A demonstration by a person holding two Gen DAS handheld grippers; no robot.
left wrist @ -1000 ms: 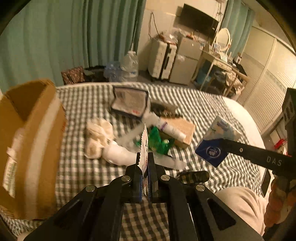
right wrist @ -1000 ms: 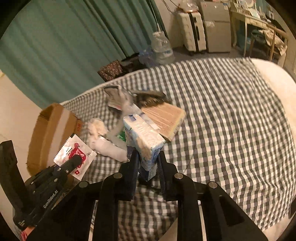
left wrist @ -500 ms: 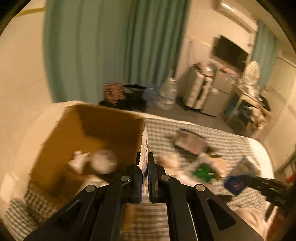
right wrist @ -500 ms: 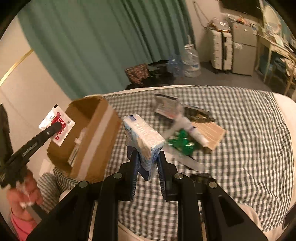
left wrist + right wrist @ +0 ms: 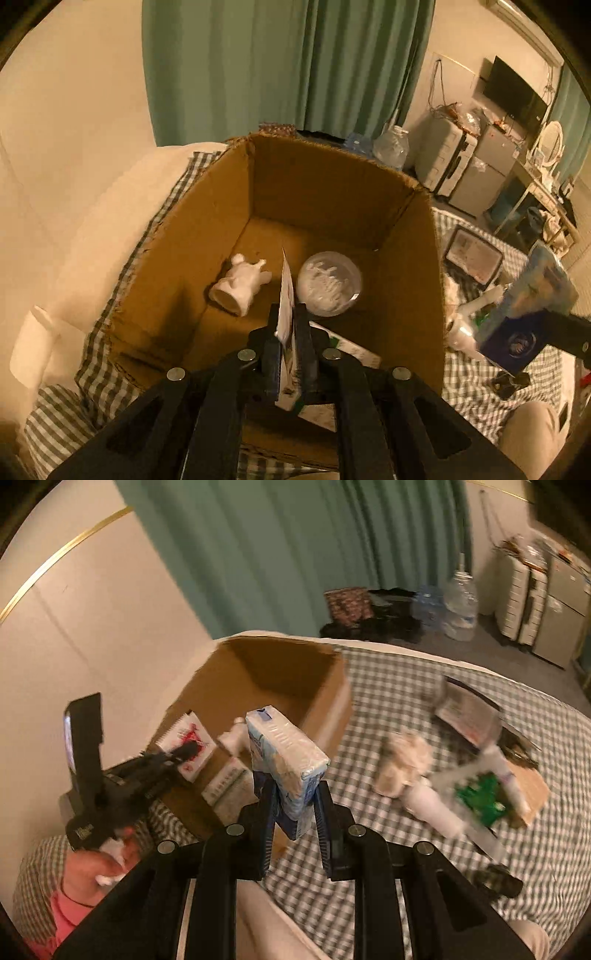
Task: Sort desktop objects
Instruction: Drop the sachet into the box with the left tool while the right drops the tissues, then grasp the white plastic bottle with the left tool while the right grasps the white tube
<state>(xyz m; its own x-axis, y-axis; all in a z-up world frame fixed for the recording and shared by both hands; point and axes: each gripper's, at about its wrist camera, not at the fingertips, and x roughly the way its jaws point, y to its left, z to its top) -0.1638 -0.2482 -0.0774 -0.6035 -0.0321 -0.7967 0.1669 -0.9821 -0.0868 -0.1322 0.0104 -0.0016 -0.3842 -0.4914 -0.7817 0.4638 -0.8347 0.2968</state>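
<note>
Sachet (image 5: 286, 295) edge-on — print hidden — over cardboard box (image 5: 332, 184).

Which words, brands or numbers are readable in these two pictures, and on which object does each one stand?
None can be read.
Red-and-white sachet in the left gripper: red print, blurred.
Tissue pack in the right gripper: blue marks, unreadable.
Left gripper's body: pale lettering, blurred.
Flat pack in the cardboard box: too small.

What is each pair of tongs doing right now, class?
Left tongs: just been opening, white sachet loose between them, above the cardboard box.
Right tongs: closed on the tissue pack.
</note>
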